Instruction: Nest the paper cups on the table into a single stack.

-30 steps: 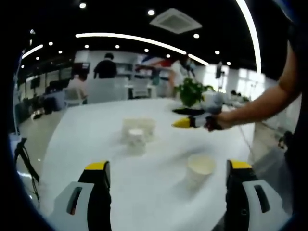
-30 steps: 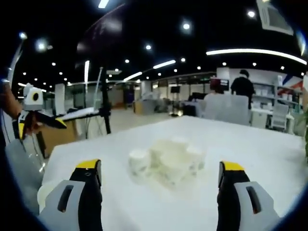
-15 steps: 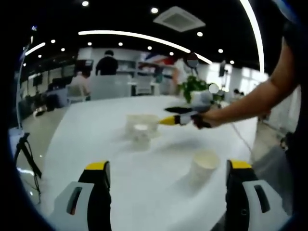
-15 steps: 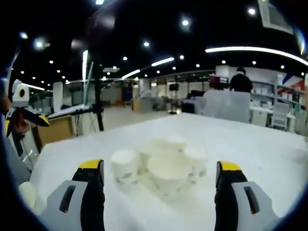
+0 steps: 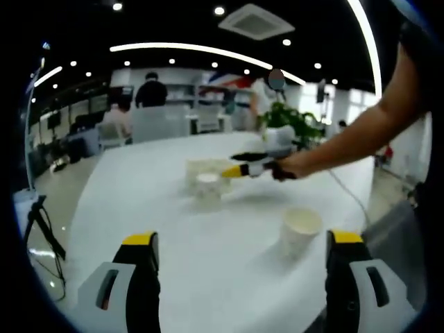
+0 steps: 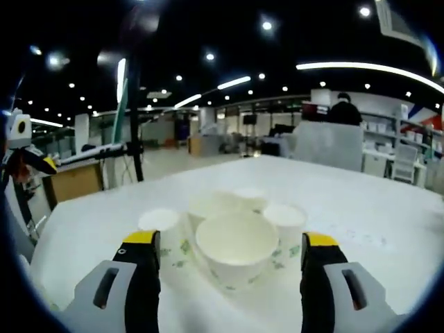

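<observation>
Several white paper cups (image 5: 206,177) stand bunched together mid-table, and a lone paper cup (image 5: 300,229) stands nearer, just inside my right-hand jaw. My left gripper (image 5: 241,239) is open, low over the white table (image 5: 173,229), with nothing between its fingers. In the right gripper view the bunch is close: the nearest cup (image 6: 236,254) stands upright between the jaws of my open right gripper (image 6: 230,239), with others (image 6: 161,225) (image 6: 284,218) beside and behind it. I cannot tell whether the jaws touch it. The right gripper (image 5: 239,167) also reaches in at the bunch in the left gripper view.
A person's bare arm (image 5: 354,135) stretches in from the right over the table. A potted plant (image 5: 288,121) stands at the far edge. A black stand (image 6: 132,118) rises beyond the table's left side. Chairs and people are in the office behind.
My right gripper has moved in on the bunch of cups, so the nearest cup now stands between its jaws, which have narrowed a little. The left gripper has barely moved.
</observation>
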{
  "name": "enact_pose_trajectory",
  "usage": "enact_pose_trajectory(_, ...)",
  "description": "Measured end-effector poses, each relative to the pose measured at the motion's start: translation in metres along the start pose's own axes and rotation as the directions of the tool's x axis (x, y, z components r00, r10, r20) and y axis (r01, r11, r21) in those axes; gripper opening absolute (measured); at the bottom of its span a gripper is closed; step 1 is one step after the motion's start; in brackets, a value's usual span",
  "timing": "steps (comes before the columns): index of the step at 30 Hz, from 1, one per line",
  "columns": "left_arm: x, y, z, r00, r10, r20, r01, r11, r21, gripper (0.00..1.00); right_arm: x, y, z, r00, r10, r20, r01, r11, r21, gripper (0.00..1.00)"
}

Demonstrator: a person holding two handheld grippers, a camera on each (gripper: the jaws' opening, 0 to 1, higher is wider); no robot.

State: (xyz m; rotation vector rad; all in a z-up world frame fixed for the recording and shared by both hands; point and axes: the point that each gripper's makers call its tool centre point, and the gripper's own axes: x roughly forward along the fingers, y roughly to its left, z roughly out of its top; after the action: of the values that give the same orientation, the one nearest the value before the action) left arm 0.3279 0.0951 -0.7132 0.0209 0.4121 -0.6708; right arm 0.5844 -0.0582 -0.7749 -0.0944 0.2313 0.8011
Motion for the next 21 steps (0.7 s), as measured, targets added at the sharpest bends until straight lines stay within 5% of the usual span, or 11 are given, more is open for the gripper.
enact_pose_trajectory(11, 0.001, 0.004, 0.003, 1.0, 0.007, 0.003, -0.007, 1.0, -0.003, 0.99, 0.008, -0.002, -0.014, 0.999, -0.001, -0.043, 0.001, 1.0, -0.008, 0.54)
enact_pose_trajectory(21, 0.004, -0.002, -0.005, 1.0, -0.007, -0.016, 0.007, 1.0, -0.013, 0.99, 0.01, -0.001, -0.014, 0.999, -0.004, -0.043, 0.005, 1.0, 0.008, 0.43)
